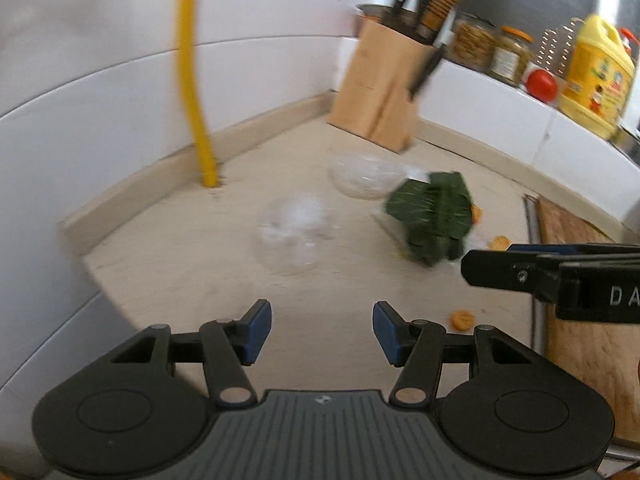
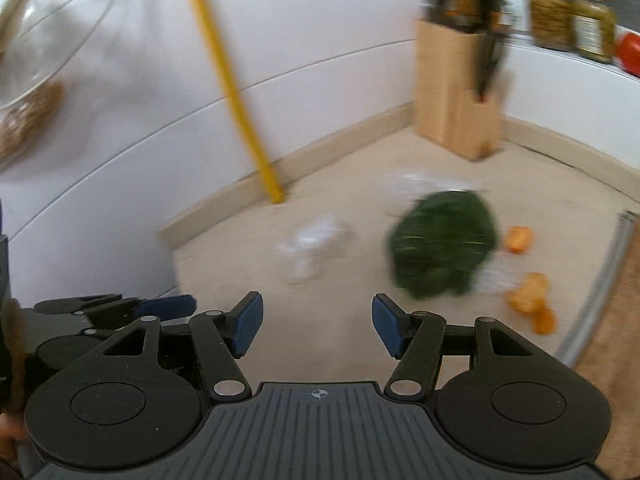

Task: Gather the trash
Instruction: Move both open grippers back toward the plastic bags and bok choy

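Note:
On the beige counter (image 1: 200, 264) lie a crumpled clear plastic wrap (image 1: 292, 236), a second clear plastic piece (image 1: 364, 176), a dark green leafy scrap (image 1: 432, 216) and orange peel bits (image 1: 462, 320). My left gripper (image 1: 322, 332) hovers short of the wrap, open, nothing between its blue pads. The right gripper (image 1: 470, 270) comes in from the right beside the leaf. In the right wrist view the right gripper (image 2: 318, 328) is open and empty, with the wrap (image 2: 312, 246), the leaf (image 2: 440, 248) and the peels (image 2: 528, 292) ahead. The left gripper (image 2: 168, 306) shows at lower left.
A wooden knife block (image 1: 380, 92) stands in the back corner and a yellow pipe (image 1: 192, 80) runs down the white wall. Jars (image 1: 476, 40), a tomato (image 1: 542, 84) and a yellow bottle (image 1: 596, 76) line the ledge. A wooden board (image 1: 580, 328) lies at right.

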The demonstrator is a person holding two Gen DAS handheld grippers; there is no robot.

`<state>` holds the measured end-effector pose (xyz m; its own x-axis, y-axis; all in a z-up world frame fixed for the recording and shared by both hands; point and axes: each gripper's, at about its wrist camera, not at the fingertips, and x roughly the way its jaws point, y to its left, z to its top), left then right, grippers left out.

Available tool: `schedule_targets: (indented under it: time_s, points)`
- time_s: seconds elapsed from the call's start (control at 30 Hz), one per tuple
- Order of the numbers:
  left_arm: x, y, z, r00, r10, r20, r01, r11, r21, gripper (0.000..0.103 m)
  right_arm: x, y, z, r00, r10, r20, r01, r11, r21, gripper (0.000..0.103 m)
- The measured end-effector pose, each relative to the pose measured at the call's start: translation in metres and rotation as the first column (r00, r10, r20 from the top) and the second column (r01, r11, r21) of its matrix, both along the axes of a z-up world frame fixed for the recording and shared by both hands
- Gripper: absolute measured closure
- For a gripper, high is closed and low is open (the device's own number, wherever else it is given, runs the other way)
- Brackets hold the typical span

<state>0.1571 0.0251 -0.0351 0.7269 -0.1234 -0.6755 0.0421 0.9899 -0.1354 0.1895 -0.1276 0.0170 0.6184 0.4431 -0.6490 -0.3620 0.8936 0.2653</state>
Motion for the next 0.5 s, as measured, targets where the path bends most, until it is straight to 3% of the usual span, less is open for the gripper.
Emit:
schedule_targets:
  time_s: [0.13,0.5]
  points:
    - [0.010,-0.015,-0.003,1.000,-0.030,-0.010,0.030,1.000,0.009,0.052,0.002,-0.036,-0.008,0.997,-0.080,-0.012,0.080,0.997,-0.007,0.034]
    - [0.038,-0.010,-0.014,1.000,0.001,-0.027,0.000,1.000,0.025,0.051,0.028,-0.055,-0.023,0.992,-0.125,-0.033,0.124,0.992,-0.018,0.029]
